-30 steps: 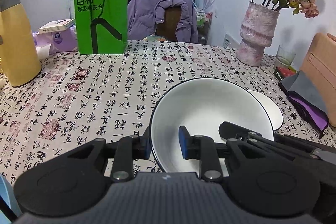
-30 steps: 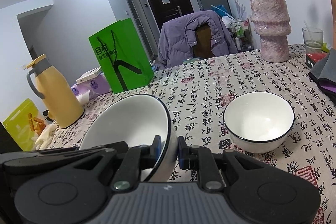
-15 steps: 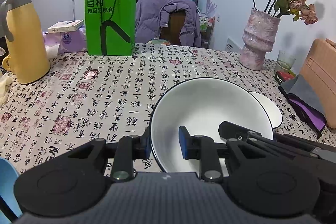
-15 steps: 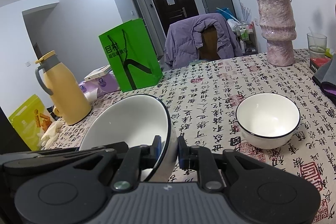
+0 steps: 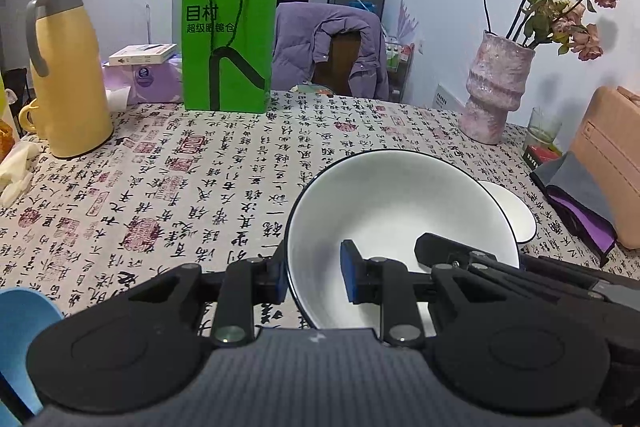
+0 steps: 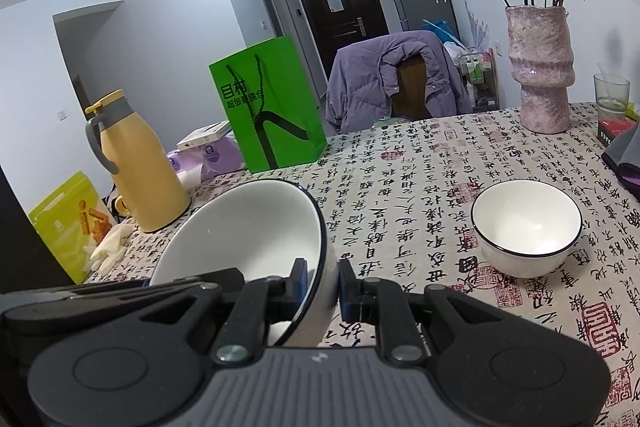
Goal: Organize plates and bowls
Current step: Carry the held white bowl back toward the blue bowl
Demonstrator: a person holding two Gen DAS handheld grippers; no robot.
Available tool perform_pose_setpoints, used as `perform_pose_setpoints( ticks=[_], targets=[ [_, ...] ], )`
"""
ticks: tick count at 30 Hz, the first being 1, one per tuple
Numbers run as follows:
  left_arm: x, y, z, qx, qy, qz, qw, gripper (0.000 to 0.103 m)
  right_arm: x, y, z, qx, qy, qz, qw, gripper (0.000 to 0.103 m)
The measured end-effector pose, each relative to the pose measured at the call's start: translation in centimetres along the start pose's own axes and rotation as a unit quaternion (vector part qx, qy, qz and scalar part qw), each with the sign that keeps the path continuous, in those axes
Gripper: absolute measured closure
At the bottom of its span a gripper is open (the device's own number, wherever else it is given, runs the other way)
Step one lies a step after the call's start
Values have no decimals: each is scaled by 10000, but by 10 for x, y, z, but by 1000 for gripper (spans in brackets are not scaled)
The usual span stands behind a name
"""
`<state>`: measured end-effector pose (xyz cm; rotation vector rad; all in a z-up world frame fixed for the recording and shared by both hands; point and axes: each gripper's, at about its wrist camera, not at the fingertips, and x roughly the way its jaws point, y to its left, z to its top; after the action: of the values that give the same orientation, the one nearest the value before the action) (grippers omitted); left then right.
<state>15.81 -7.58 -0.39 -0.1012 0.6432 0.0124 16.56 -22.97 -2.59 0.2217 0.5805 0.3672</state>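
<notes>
A large white bowl with a dark rim [image 5: 400, 203] hangs tilted above the patterned tablecloth [image 5: 180, 187], held from both sides. My left gripper [image 5: 314, 273] is shut on its left wall, one pad inside and one outside. My right gripper [image 6: 323, 283] is shut on the right wall of the same large bowl [image 6: 248, 227]. The right gripper's black fingers [image 5: 460, 255] reach into the bowl in the left wrist view. A smaller white bowl [image 6: 526, 227] stands upright on the cloth to the right, partly hidden behind the large one [image 5: 516, 211].
A yellow thermos jug [image 5: 68, 67] stands at the left and a green paper bag [image 5: 228, 43] at the back. A pink vase with dried roses [image 5: 496, 87], a glass [image 6: 610, 95] and a grey and purple cloth [image 5: 576, 187] sit on the right. A chair with a purple jacket [image 5: 328, 51] stands behind the table.
Both grippers have carried the large bowl to the left across the table, still gripped the same way. The small bowl stays on the cloth and now lies further right in view.
</notes>
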Motion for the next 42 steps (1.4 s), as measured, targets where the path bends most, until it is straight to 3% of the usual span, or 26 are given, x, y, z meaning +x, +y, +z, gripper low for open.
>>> perform_pose_setpoints(
  ticks=[42],
  targets=[
    [-48, 55, -15, -322, -200, 75, 9993, 78, -16, 64, -18, -260, -6, 166, 9995, 87]
  ],
)
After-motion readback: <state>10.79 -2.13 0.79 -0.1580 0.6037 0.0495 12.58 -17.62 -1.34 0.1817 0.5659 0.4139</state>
